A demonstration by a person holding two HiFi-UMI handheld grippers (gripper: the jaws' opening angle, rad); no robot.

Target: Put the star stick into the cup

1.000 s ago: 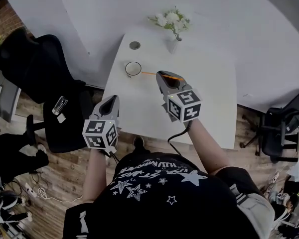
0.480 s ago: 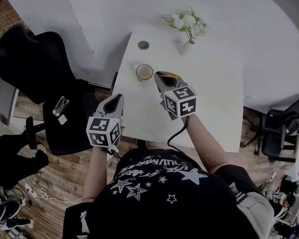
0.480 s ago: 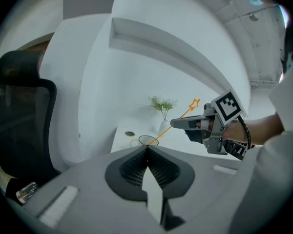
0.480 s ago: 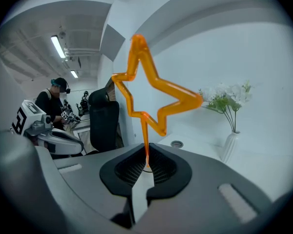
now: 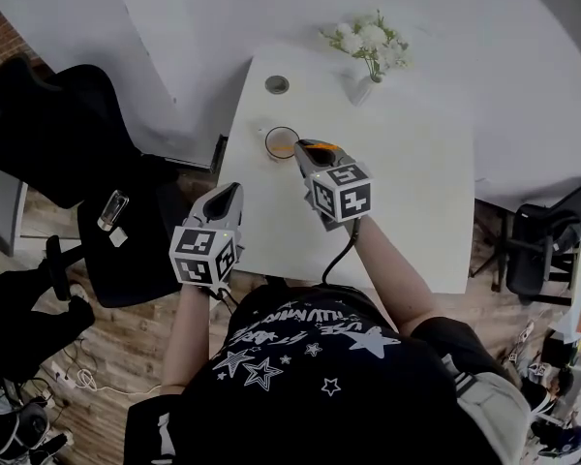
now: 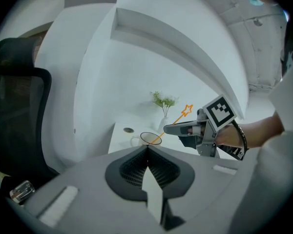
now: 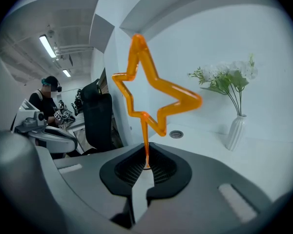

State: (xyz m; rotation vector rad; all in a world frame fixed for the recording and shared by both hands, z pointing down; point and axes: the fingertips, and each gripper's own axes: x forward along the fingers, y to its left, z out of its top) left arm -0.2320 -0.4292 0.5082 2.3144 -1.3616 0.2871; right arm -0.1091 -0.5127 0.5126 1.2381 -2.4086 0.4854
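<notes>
"Head view first: what carried it all?"

"A white bench against a white wall, over a wooden floor. A black office chair stood well off to the left of the left gripper. Another chair stood far to the right of the right gripper."

"And the task's things?"

"The cup sat on the bench, just ahead and left of the right gripper's tips. The star stick was clamped in that gripper."

"Which view settled that?"

"The right gripper view. Its jaws were closed on the thin orange shaft, with the star rising straight above them. That view did not show the cup. The left gripper view did: the stick slanted from the star, above the right gripper, down past its tips to the cup's mouth. From the head, only a bit of orange showed inside the rim. How deep it went, I could not tell."

"The left gripper?"

"Jaws pressed together on nothing, held by the bench's left edge, well behind the cup."

"Anything else about?"

"A white vase of flowers stood beyond the right gripper, apart from the cup. A round grommet lay beyond the cup. Only the right gripper view caught a person far to that gripper's left, under ceiling lights. From above, the right gripper's body hid most of the stick."
</notes>
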